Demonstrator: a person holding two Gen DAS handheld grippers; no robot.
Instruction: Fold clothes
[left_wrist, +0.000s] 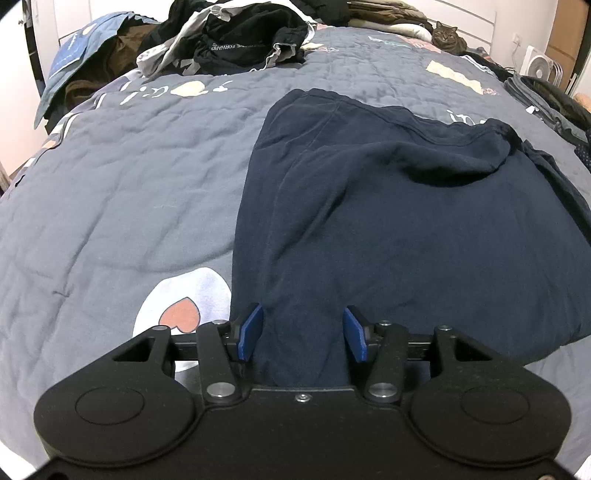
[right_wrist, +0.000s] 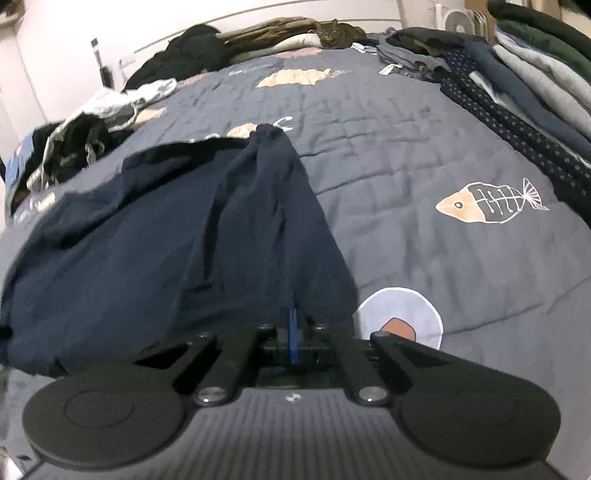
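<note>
**Navy garment spread on quilt, held at right edge**

Grey printed quilt (left_wrist: 110, 177) carries a navy garment (left_wrist: 369, 221) near centre. Left gripper (left_wrist: 302, 334) stands wide open, fabric lying between its blue fingers. Right gripper (right_wrist: 293, 334) is clamped on the garment's near edge, pulling a taut ridge. Loose clothes (left_wrist: 236, 40) lie far left.

Rumpled navy garment (left_wrist: 388, 221) on bed

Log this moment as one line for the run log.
left hand-held gripper open over navy garment | right hand-held gripper shut on navy garment | bed
</note>
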